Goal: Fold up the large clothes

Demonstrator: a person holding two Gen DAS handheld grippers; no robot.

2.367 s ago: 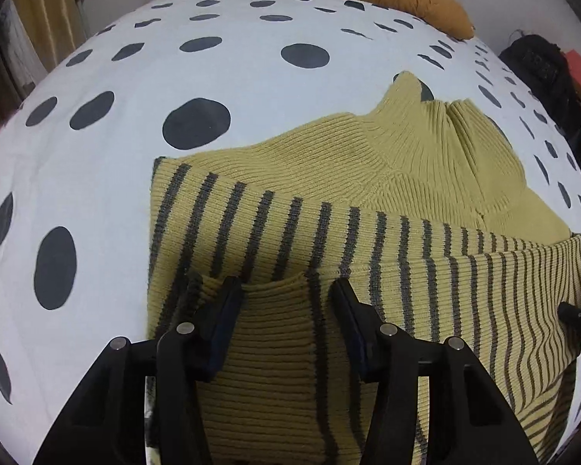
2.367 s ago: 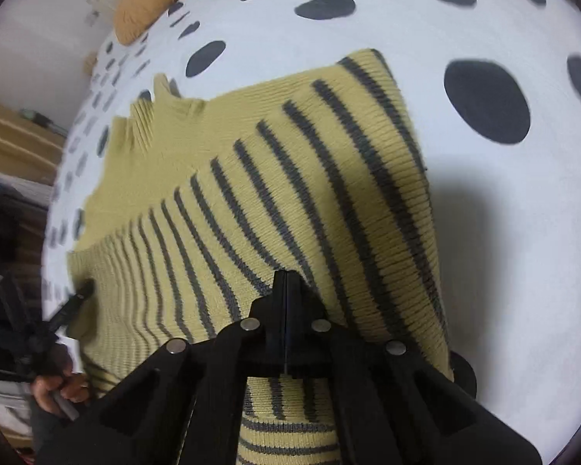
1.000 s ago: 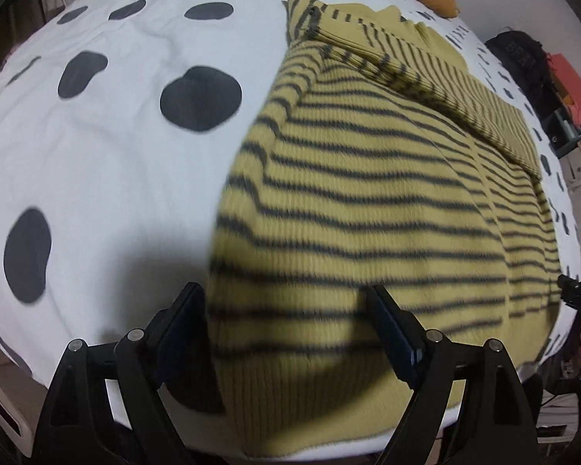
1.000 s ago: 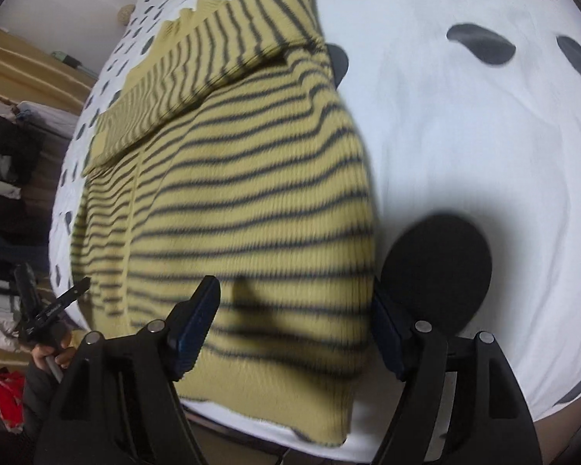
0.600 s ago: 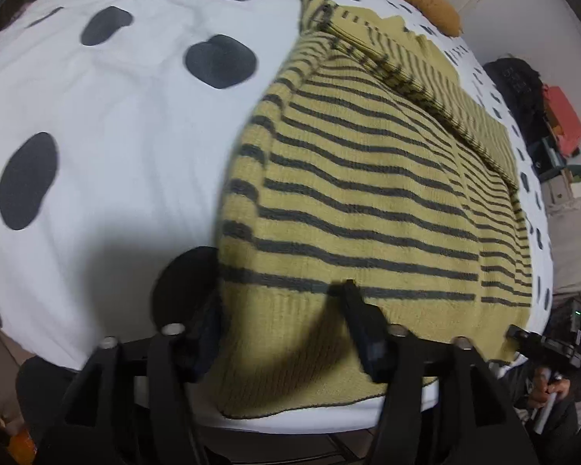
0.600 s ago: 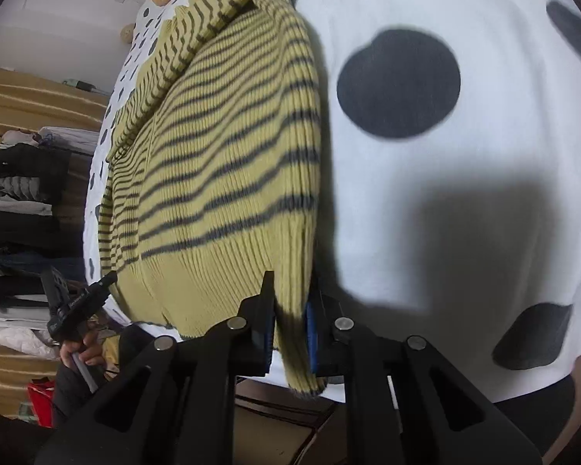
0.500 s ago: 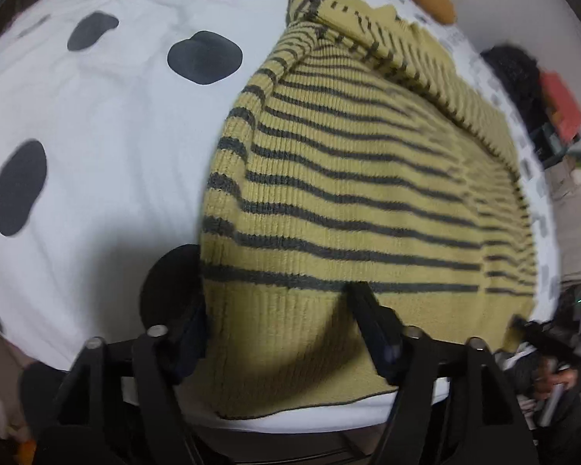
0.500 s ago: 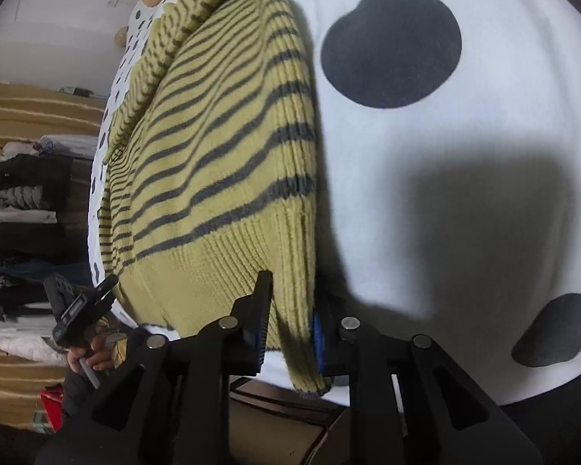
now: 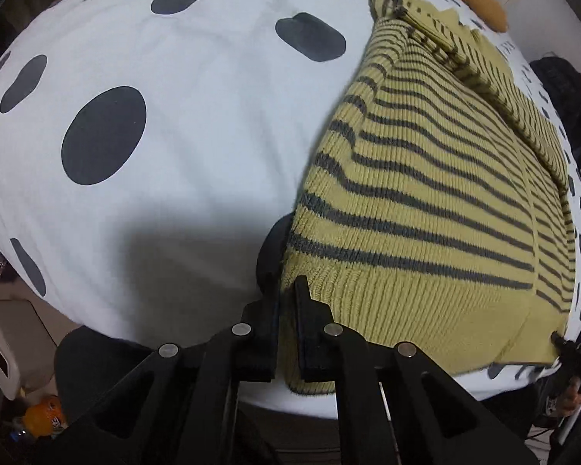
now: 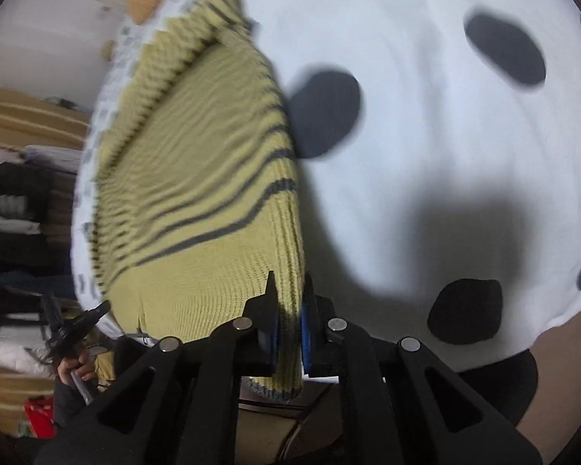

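Between both tongs' closed fingers, left tongs (image 9: 287, 298) and right tongs (image 10: 289, 298) pinch sweater (image 9: 426, 201) hem corners.

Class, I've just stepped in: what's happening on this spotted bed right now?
A person is folding a yellow striped sweater on a white, dark-dotted bedspread. The left gripper and the right gripper are each shut on a bottom corner of the ribbed hem at the bed's near edge. The sweater lies mostly flat.

Ribbed knit sweater (image 9: 426, 201); smooth, seemingly cotton bedsheet (image 9: 197, 124)
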